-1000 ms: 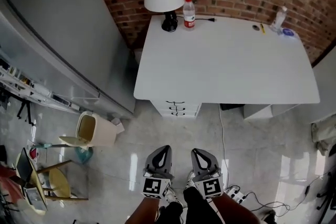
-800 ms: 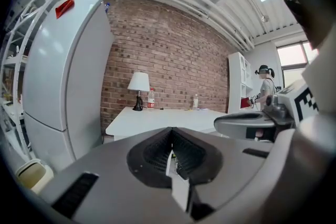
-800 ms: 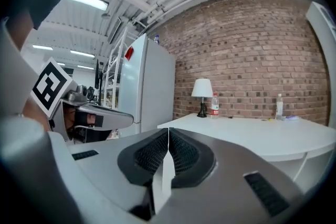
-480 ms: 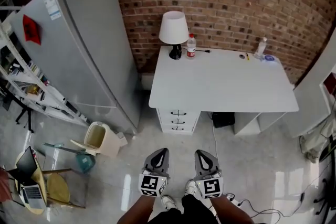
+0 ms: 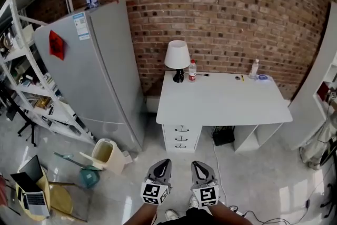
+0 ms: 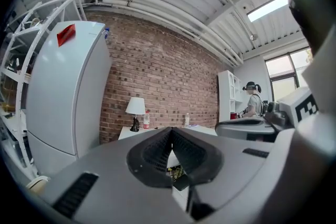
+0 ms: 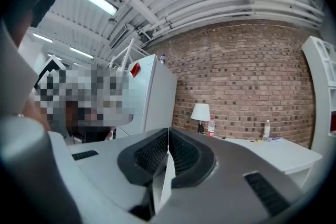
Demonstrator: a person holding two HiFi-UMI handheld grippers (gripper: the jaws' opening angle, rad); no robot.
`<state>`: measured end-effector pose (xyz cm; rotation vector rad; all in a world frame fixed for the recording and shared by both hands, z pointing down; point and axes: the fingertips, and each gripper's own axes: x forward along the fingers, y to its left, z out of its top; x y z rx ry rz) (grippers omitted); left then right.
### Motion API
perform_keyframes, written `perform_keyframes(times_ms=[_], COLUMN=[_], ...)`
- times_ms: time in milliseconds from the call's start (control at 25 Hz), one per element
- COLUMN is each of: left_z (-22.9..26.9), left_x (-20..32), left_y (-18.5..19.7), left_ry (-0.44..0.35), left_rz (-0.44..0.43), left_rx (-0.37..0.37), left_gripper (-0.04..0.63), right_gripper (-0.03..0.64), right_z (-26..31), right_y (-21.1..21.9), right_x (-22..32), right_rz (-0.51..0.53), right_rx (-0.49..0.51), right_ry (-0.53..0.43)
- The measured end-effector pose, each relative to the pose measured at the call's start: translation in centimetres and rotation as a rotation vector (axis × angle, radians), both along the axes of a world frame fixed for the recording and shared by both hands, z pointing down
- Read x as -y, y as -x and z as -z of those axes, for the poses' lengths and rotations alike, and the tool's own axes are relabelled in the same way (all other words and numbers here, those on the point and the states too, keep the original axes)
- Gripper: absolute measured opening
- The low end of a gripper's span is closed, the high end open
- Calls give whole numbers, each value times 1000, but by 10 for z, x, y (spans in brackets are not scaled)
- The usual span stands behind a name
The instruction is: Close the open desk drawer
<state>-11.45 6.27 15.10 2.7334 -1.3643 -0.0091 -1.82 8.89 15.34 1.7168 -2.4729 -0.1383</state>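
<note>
Head view: a white tabletop (image 5: 226,105) stands against the brick wall. The drawers (image 5: 181,137), three in a stack, sit under its left end, and from here their fronts look flush with one another. A lamp (image 5: 177,59) stands at the tabletop's rear left corner with a red-labelled bottle (image 5: 192,70) just beside it. A clear bottle (image 5: 255,68) stands near the rear right corner. A grey fridge (image 5: 100,76) is to the left of the tabletop, and a bin (image 5: 105,154) is on the floor below it. The left claw (image 5: 164,164) and right claw (image 5: 196,164) are side by side at the bottom edge, well apart from the drawers.

Left gripper view: the left claw (image 6: 171,132) has its jaws pressed together with nothing between them. Beyond it are the fridge (image 6: 63,92), lamp (image 6: 136,107) and red-labelled bottle (image 6: 146,119).

Right gripper view: the right claw (image 7: 168,134) is also closed tight and empty. The lamp (image 7: 200,112), both bottles (image 7: 211,127) (image 7: 267,129) and the tabletop (image 7: 275,152) lie ahead.
</note>
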Motion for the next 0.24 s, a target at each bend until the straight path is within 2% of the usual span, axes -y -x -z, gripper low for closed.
perform_keyframes(times_ms=[240], left_z=[28], left_x=[-27], left_y=[7], left_ry=[-44], left_rz=[1], left_rx=[47], left_gripper=[7], right_gripper=[29], right_z=[34], right_y=[-12], right_x=[-17], right_rz=[-65], right_rx=[43], right_ry=[-42])
